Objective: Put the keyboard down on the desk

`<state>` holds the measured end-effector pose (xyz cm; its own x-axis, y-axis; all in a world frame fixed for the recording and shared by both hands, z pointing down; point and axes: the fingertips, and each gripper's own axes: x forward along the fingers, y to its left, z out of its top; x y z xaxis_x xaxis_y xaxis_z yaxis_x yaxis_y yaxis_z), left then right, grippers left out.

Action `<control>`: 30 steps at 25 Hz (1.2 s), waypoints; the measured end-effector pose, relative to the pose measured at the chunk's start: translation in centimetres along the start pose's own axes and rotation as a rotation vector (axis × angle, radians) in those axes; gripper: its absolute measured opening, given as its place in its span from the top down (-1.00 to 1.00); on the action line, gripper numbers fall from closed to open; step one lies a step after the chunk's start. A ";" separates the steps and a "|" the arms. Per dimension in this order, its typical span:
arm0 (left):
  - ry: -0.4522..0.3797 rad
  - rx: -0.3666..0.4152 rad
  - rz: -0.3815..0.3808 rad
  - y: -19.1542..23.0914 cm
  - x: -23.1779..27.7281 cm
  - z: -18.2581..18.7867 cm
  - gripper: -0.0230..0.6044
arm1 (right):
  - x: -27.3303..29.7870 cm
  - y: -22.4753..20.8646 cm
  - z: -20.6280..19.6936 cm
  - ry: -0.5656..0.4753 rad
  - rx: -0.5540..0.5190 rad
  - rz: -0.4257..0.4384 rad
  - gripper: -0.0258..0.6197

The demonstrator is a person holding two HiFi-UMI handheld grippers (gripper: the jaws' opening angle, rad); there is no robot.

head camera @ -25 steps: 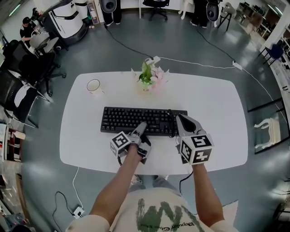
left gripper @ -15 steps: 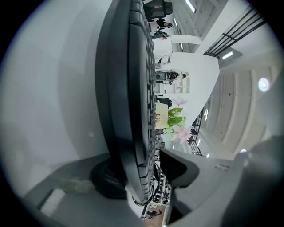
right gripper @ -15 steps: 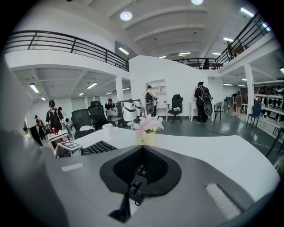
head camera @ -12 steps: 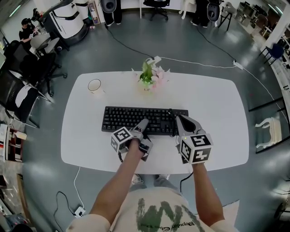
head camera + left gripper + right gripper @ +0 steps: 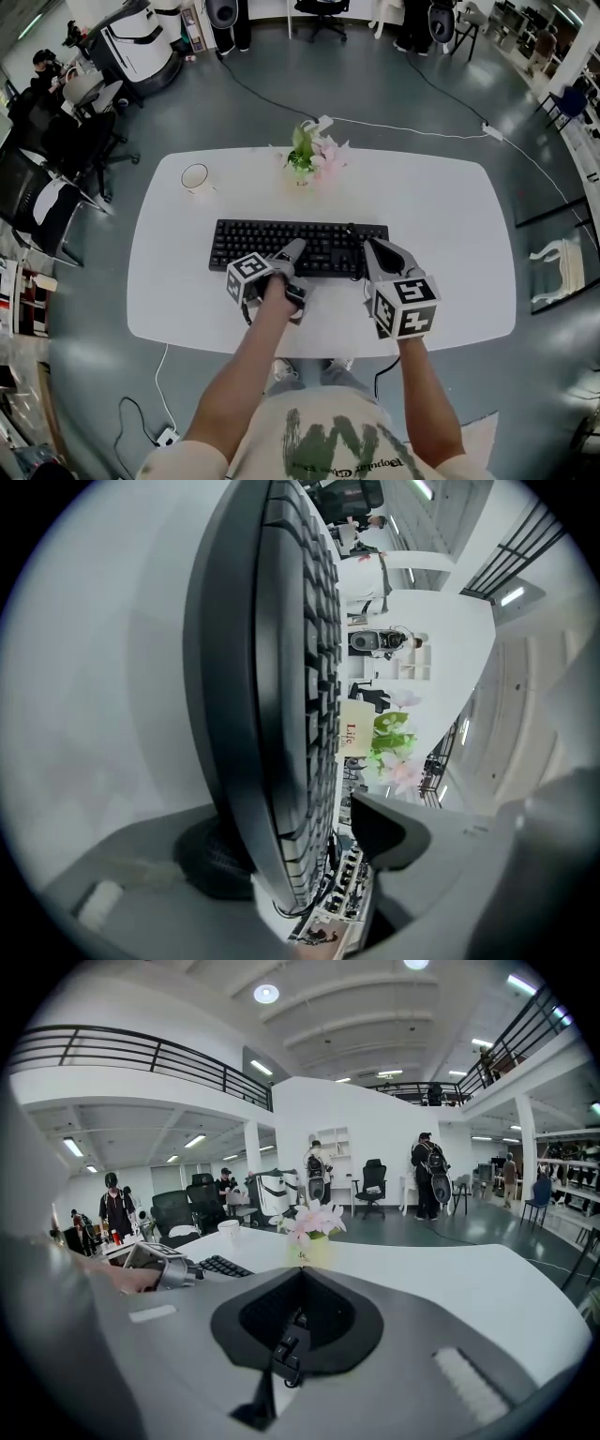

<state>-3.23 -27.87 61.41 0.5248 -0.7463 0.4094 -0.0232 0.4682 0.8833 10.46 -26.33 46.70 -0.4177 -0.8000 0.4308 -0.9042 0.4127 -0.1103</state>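
The black keyboard [image 5: 281,246] lies flat on the white desk [image 5: 450,234]. My left gripper [image 5: 292,254] is turned on its side at the keyboard's front edge. In the left gripper view the keyboard [image 5: 281,667] runs between the jaws, which are opening. One pad [image 5: 386,832] stands clear of the keys, and the left gripper [image 5: 302,847] no longer squeezes it. My right gripper [image 5: 371,247] lies over the keyboard's right end. In the right gripper view the right gripper [image 5: 298,1283] has its pads closed together. A small dark bit shows in their seam, and I cannot tell what it is.
A white cup [image 5: 194,177] stands at the desk's back left and a vase of flowers [image 5: 305,159] at the back middle. The keyboard's cable [image 5: 354,246] loops near its right end. Office chairs [image 5: 56,141] and floor cables [image 5: 412,131] surround the desk.
My left gripper has shifted a little to the left along the keyboard's front edge. The keyboard and my right gripper stay where they were.
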 end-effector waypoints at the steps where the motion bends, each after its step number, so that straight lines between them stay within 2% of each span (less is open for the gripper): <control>1: 0.000 -0.005 0.001 0.0 0.0 0.0 -0.05 | 0.0 0.0 -0.1 0.000 0.001 0.000 0.92; 5: -0.002 -0.018 0.015 0.0 -0.2 -0.1 -0.11 | -0.1 0.0 -0.1 -0.001 0.000 0.000 0.92; 11: 0.023 -0.031 0.044 -0.3 -0.4 -0.5 -0.32 | -0.3 0.4 0.0 -0.002 -0.003 0.004 0.92; 18: 0.031 -0.032 0.063 -0.1 -0.9 -0.8 -0.39 | -0.5 0.3 -0.2 -0.001 0.001 -0.005 0.92; 30: 0.039 -0.029 0.067 1.0 -2.2 -0.9 -0.39 | -1.0 0.7 -0.7 -0.012 0.010 -0.021 0.92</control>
<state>-3.60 -25.29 61.22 0.5556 -0.6940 0.4580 -0.0349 0.5308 0.8468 10.26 -24.95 46.79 -0.3993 -0.8139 0.4221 -0.9138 0.3909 -0.1105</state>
